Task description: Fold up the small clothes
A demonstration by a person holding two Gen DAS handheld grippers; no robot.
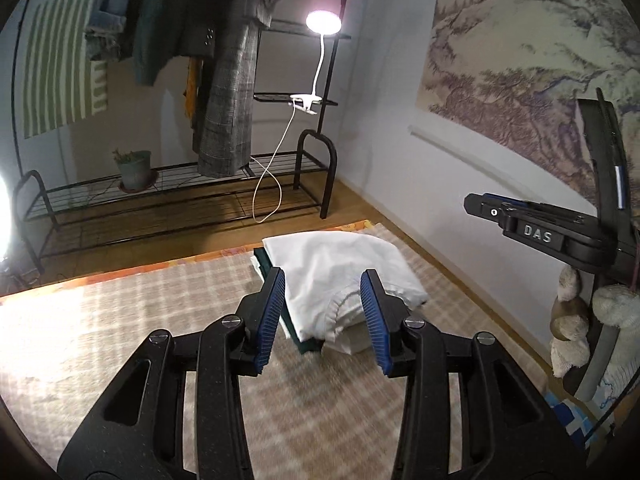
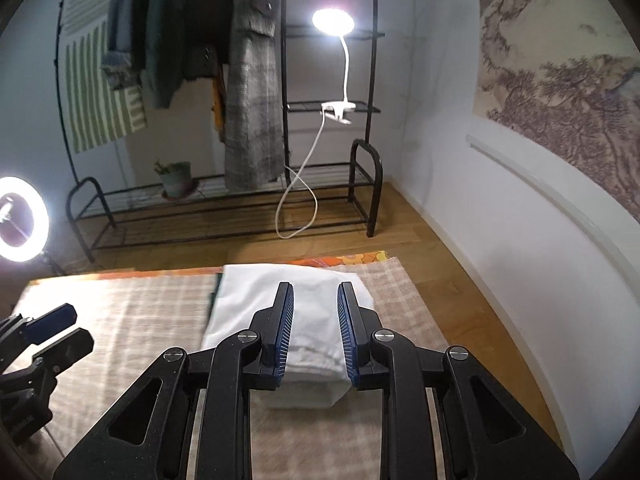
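A folded white garment (image 1: 332, 276) lies on top of a small stack of folded clothes, with a dark green piece (image 1: 300, 342) showing under it, at the far right of the checked blanket (image 1: 160, 320). My left gripper (image 1: 323, 280) is open and empty above the stack's near edge. The right wrist view shows the same white garment (image 2: 256, 304) and my right gripper (image 2: 316, 294), open and empty just above it. The left gripper (image 2: 52, 328) shows at the left edge there. The right gripper's body (image 1: 536, 232) shows at the right of the left wrist view.
A black clothes rack (image 2: 224, 216) with hanging coats, a potted plant (image 2: 176, 180) and a clip lamp (image 2: 333, 22) stands beyond the blanket. A ring light (image 2: 20, 220) glows at left. The white wall (image 2: 500, 220) runs along the right. Stuffed toys (image 1: 572, 320) sit at right.
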